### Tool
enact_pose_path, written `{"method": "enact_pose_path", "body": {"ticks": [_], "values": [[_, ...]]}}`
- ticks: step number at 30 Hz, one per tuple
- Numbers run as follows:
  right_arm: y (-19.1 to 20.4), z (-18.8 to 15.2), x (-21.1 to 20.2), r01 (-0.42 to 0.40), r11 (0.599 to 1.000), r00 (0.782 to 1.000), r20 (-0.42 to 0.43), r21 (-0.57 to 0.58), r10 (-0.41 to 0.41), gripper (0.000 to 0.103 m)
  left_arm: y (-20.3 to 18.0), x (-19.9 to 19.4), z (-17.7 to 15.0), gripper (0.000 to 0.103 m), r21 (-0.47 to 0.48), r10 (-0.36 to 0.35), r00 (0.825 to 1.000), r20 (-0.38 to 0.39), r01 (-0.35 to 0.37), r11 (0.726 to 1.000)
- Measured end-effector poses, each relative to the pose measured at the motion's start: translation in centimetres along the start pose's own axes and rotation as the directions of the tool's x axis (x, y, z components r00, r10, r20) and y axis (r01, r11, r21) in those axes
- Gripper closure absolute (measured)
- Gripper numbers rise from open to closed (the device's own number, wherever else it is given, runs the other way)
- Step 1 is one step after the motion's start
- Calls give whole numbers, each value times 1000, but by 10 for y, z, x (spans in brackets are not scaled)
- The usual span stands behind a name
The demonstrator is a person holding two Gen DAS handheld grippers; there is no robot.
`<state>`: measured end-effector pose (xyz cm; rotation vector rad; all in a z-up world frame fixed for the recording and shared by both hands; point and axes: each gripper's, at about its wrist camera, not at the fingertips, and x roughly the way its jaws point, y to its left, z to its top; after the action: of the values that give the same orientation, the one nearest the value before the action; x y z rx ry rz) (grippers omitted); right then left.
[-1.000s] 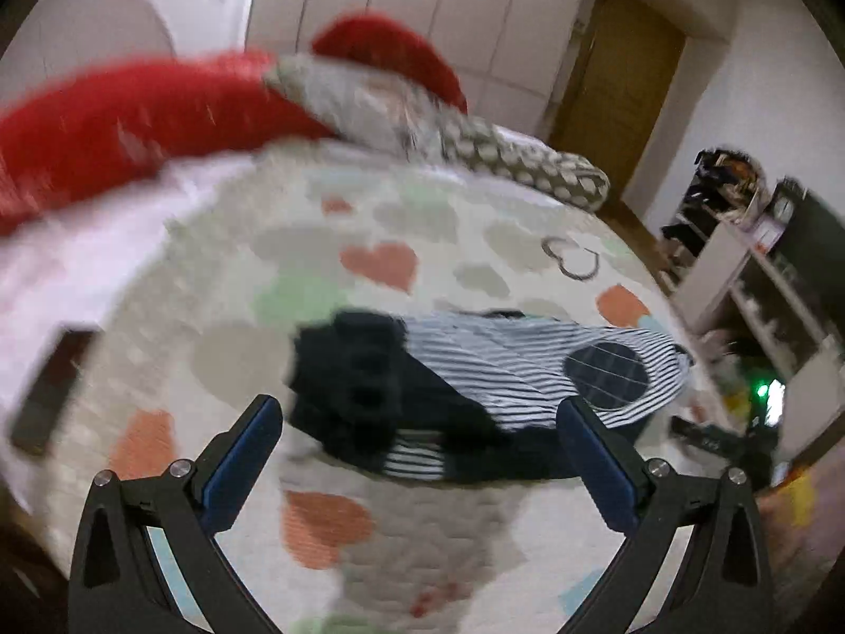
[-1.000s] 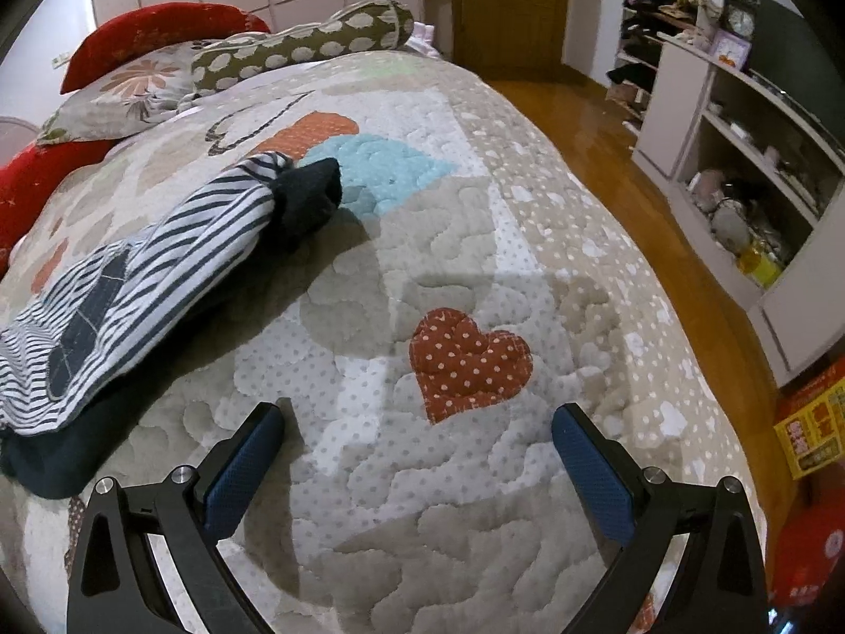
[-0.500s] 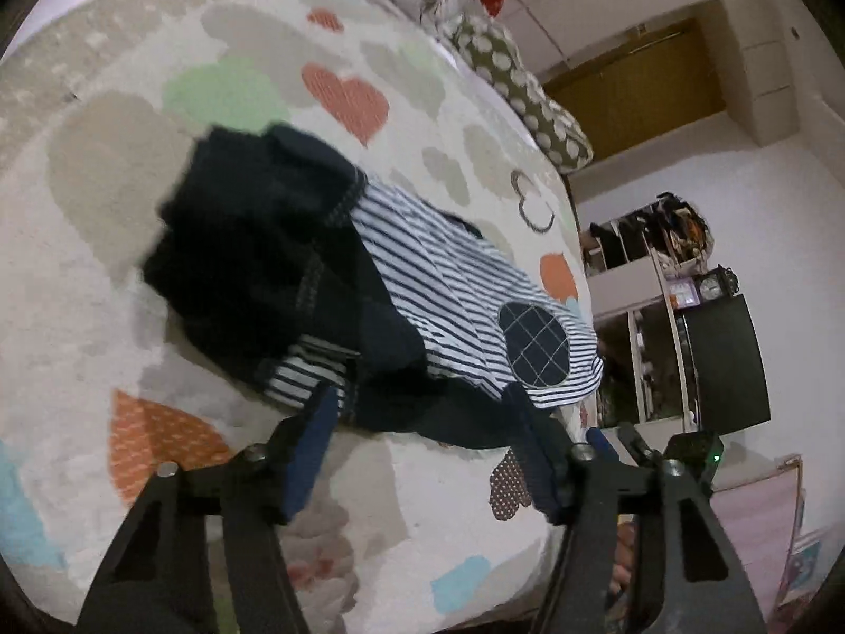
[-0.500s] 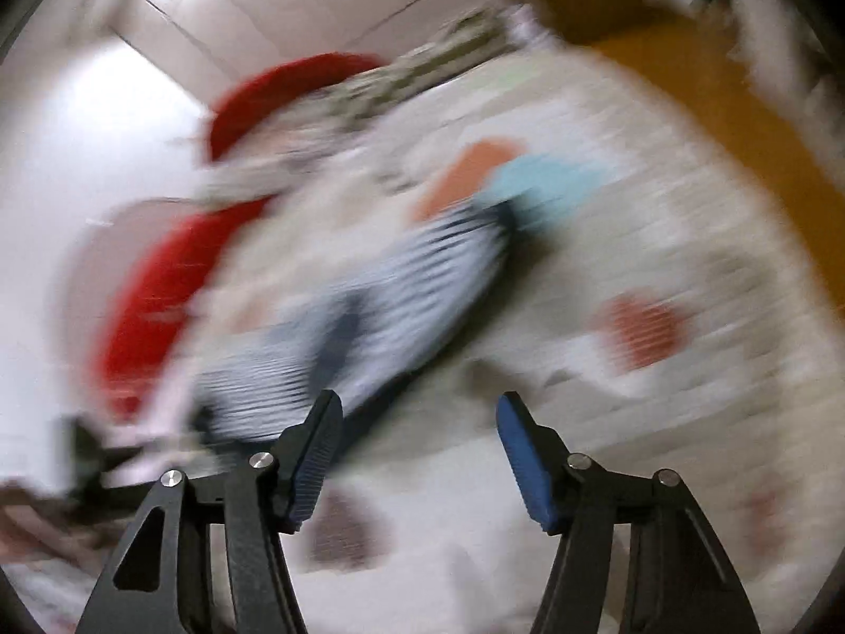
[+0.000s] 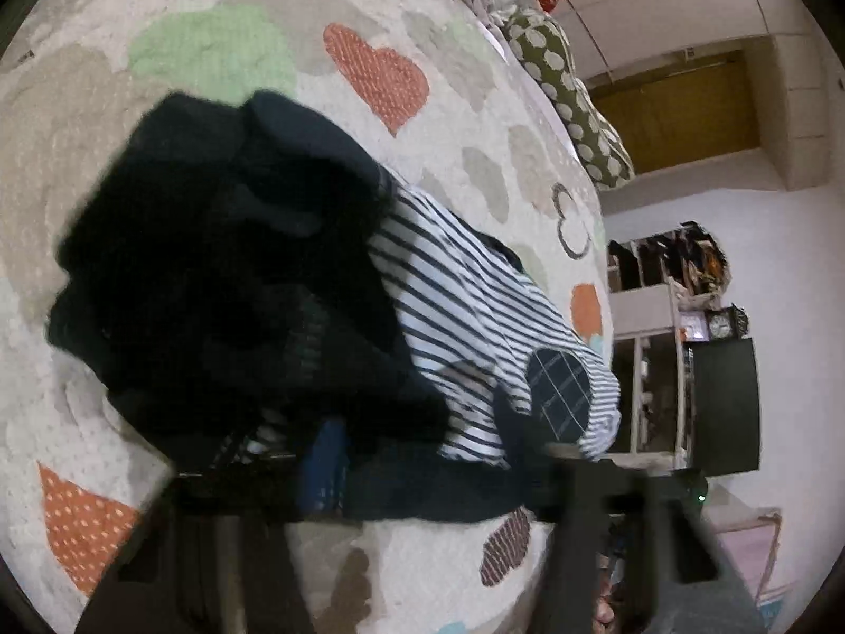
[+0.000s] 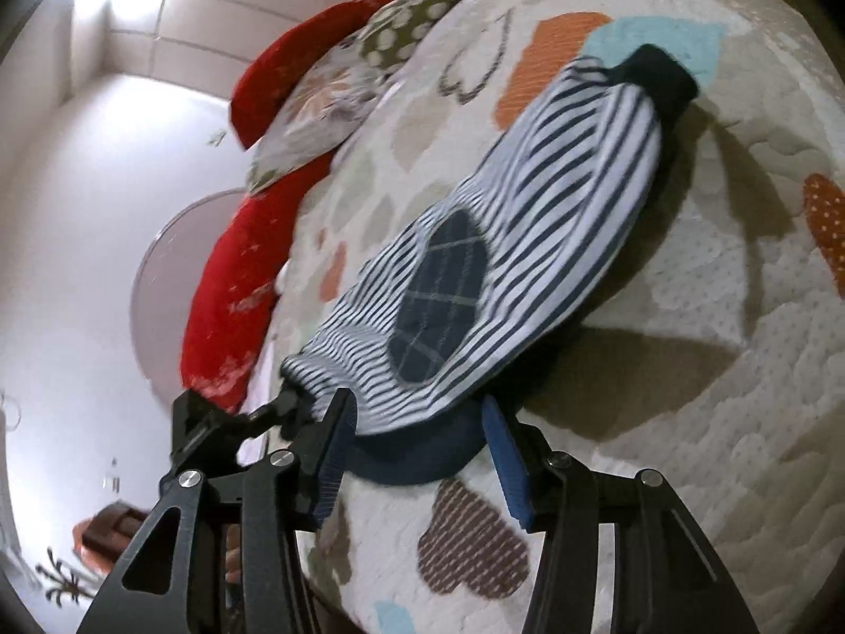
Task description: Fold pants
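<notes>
The pants lie on the bed: a dark navy part [image 5: 222,274] and a striped leg [image 5: 465,306] with a checked knee patch [image 5: 560,391]. My left gripper [image 5: 417,454] is blurred at the pants' near edge. Its jaws are closing, with dark fabric lying between them and a gap still showing. In the right wrist view the striped leg [image 6: 554,222] runs up to a dark cuff [image 6: 660,79]. My right gripper [image 6: 420,449] straddles the near dark hem and its jaws are closing. The left gripper [image 6: 288,409] meets the striped edge just left of it.
The heart-patterned quilt [image 5: 369,74] covers the bed, whose edge falls away near both grippers. Red pillows [image 6: 232,274] and a spotted bolster [image 5: 570,105] lie at the head. Shelves [image 5: 660,317] and a wooden door [image 5: 681,111] stand beyond the bed.
Both pairs of jaws have narrowed. My left gripper has dropped and rolled onto the pants' near edge. My right gripper has swung from bare quilt to the near end of the striped leg.
</notes>
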<state>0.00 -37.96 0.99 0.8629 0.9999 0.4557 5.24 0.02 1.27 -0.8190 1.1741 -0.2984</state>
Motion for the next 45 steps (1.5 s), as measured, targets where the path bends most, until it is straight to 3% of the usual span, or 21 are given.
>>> {"method": "enact_pose_path", "body": {"ticks": [1, 5, 6, 8, 13, 21, 26, 29, 31, 32, 35, 36, 38, 40, 42, 44, 45], "values": [[-1, 2, 1, 24, 1000, 1000, 15, 11, -24, 53, 0, 2, 1, 99, 3, 5, 1000, -5, -5, 1000], [-5, 10, 0, 85, 996, 994, 66, 34, -87, 69, 1, -5, 0, 99, 2, -6, 1000, 21, 6, 1000], [-5, 12, 0, 97, 995, 992, 72, 34, -100, 83, -1, -10, -2, 99, 10, -13, 999, 35, 12, 1000], [-1, 13, -2, 139, 990, 987, 81, 28, -141, 94, -6, -19, -4, 99, 32, -20, 998, 64, 18, 999], [36, 11, -16, 167, 981, 980, 122, -97, -154, 95, -23, -41, 3, 99, 92, -42, 992, 119, 32, 995], [67, 53, -3, 191, 970, 979, 96, -150, -179, 95, -46, -40, 63, 99, 131, 4, 990, 138, -22, 991], [71, 77, 17, 189, 977, 981, 55, -100, -184, 92, -57, -34, 93, 99, 137, 23, 990, 140, -43, 990], [66, 88, 14, 159, 986, 986, 52, -50, -156, 82, -61, -33, 106, 99, 142, 28, 989, 145, -49, 989], [66, 101, 6, 182, 983, 979, 99, -39, -177, 57, -63, -31, 118, 99, 133, 41, 988, 152, -62, 989], [67, 105, 2, 188, 981, 976, 119, -39, -183, 52, -63, -29, 123, 99, 132, 51, 986, 156, -72, 989], [68, 124, -12, 248, 968, 946, 223, -25, -237, 44, -67, -14, 149, 99, 129, 143, 969, 199, -171, 977], [70, 130, -12, 301, 953, 925, 253, -39, -282, 43, -67, -5, 161, 99, 123, 182, 961, 207, -211, 970], [75, 140, -1, 437, 893, 876, 275, -107, -396, 43, -57, 10, 176, 98, 80, 209, 962, 178, -226, 971], [72, 140, 5, 451, 884, 876, 249, -125, -412, 43, -43, 18, 180, 97, 34, 146, 983, 110, -150, 988], [64, 133, 4, 414, 902, 897, 219, -119, -383, 43, -44, 12, 175, 95, 74, 89, 991, 98, -96, 993], [53, 125, 0, 410, 904, 901, 209, -118, -381, 43, -47, -2, 167, 78, 114, 10, 996, 84, -19, 993], [47, 120, -3, 415, 903, 898, 209, -115, -386, 43, -50, -14, 160, 75, 132, -49, 996, 72, 40, 990]]}}
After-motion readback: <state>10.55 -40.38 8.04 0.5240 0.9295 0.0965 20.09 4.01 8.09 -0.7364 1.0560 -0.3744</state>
